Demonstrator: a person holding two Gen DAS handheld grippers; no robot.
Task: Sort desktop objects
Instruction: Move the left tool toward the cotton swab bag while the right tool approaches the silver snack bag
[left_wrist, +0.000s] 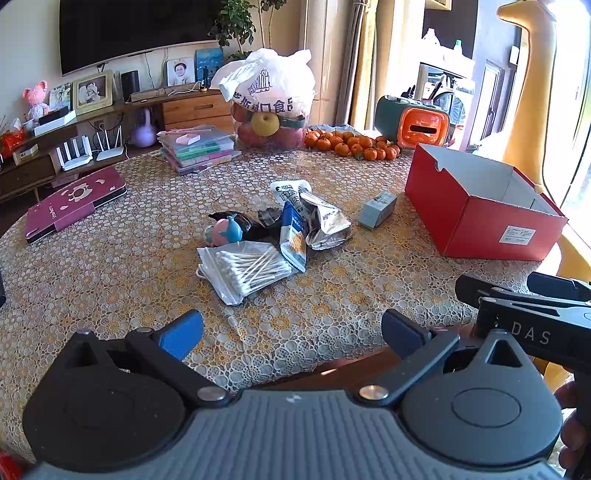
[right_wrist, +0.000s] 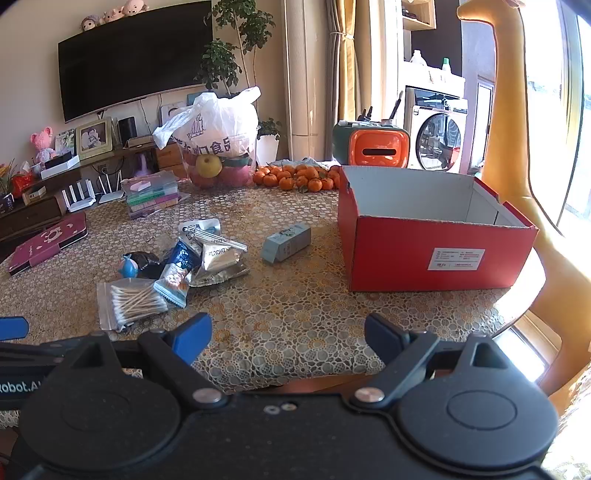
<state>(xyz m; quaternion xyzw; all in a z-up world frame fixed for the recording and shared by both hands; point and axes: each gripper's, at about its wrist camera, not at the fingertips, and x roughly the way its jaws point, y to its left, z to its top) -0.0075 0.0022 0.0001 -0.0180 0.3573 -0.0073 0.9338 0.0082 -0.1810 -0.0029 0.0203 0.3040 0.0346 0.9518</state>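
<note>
Red box (right_wrist: 436, 254) open-topped, right of frame on lace tablecloth (right_wrist: 295, 332) | cotton-swab bag (right_wrist: 129, 302), snack packets (right_wrist: 207, 258), small blue carton (right_wrist: 286, 242) clustered centre-left, apart from box | left gripper (left_wrist: 291, 332) spread, holding nothing, bottom centre | right gripper (right_wrist: 288, 336) spread, holding nothing, bottom centre

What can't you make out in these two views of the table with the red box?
- Red box floor: both views, hidden by its own front wall.
- Box label text: too small in either view.
- Black item in the pile: both views, partly covered by the whale toy and snack packets.
- Right gripper: cut off by the left view's edge.
</note>
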